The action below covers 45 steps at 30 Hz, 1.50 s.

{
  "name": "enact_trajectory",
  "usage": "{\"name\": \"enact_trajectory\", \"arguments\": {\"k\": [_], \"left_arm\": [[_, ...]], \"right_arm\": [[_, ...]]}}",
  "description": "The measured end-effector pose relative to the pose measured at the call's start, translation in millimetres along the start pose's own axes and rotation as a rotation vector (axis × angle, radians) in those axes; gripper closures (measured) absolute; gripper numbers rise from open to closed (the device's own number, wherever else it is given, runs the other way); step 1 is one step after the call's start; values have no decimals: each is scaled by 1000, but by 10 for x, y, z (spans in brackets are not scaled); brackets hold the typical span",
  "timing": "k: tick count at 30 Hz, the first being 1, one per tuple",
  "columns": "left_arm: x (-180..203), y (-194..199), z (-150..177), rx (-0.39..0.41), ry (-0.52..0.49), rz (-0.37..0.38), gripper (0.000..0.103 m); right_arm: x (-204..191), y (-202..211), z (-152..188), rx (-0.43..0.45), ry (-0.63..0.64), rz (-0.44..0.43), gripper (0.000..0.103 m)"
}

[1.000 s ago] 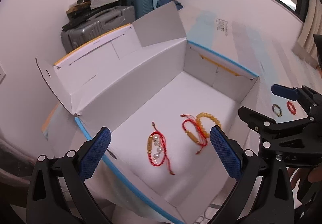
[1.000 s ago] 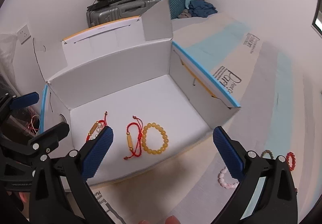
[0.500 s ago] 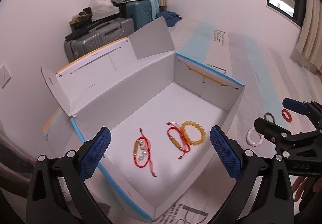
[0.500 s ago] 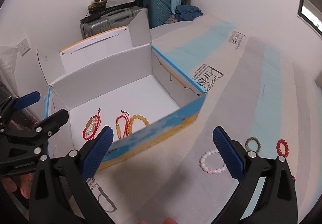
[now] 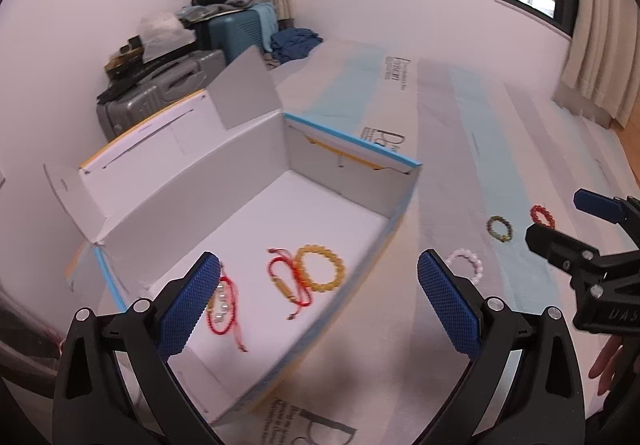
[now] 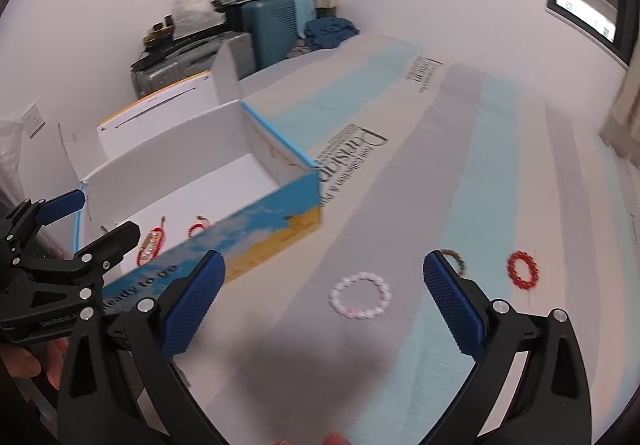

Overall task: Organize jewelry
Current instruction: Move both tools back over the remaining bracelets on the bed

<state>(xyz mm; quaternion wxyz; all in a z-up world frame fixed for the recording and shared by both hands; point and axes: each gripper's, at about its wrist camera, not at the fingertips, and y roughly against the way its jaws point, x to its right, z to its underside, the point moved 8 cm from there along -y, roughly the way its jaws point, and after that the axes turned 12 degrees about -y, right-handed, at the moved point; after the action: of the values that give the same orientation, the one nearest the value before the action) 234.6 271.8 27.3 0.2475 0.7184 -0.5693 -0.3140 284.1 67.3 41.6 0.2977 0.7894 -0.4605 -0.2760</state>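
Observation:
An open white cardboard box (image 5: 200, 181) (image 6: 260, 229) sits on the covered floor. Inside lie a red cord bracelet with pearls (image 5: 224, 305), a red cord bracelet with a gold tube (image 5: 286, 281) and an amber bead bracelet (image 5: 320, 273). On the floor to the right lie a pink-white bead bracelet (image 6: 360, 295) (image 5: 466, 265), a dark green bead bracelet (image 6: 456, 259) (image 5: 500, 228) and a red bead bracelet (image 6: 522, 270) (image 5: 543, 216). My left gripper (image 5: 320, 305) is open and empty over the box's near edge. My right gripper (image 6: 324, 301) is open and empty above the pink-white bracelet.
Suitcases (image 5: 160, 93) and piled clothes (image 5: 296, 43) stand against the far wall behind the box. A curtain (image 5: 592, 45) hangs at the right. Printed cardboard sheets (image 6: 400, 149) cover the floor. The box's back flap (image 5: 244, 89) stands up.
Both grippers have pulled back and to the right, out from over the box. The right gripper now faces the floor bracelets, the pink-white one between its fingers. Both stayed open.

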Motion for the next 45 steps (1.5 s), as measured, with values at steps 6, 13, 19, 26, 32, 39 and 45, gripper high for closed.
{"name": "enact_trajectory", "arguments": {"k": [6, 13, 19, 26, 32, 39, 45], "left_arm": [[361, -37, -105, 6, -41, 24, 6], [778, -120, -217, 15, -86, 53, 6], [1148, -313, -238, 5, -120, 90, 6], [1553, -708, -186, -31, -166, 130, 6], [1797, -1075, -78, -74, -193, 149, 6], [1937, -1425, -1, -116, -210, 145, 6], [1959, -1612, 21, -136, -213, 146, 6]], "right_arm": [[413, 102, -15, 12, -37, 33, 8], [967, 206, 3, 21, -93, 79, 8], [1443, 205, 69, 13, -136, 130, 8], [2117, 128, 237, -10, -185, 222, 8], [2690, -89, 415, -56, -235, 287, 8], [3147, -391, 596, -116, -267, 332, 8], [3344, -582, 656, -142, -276, 345, 8]]}}
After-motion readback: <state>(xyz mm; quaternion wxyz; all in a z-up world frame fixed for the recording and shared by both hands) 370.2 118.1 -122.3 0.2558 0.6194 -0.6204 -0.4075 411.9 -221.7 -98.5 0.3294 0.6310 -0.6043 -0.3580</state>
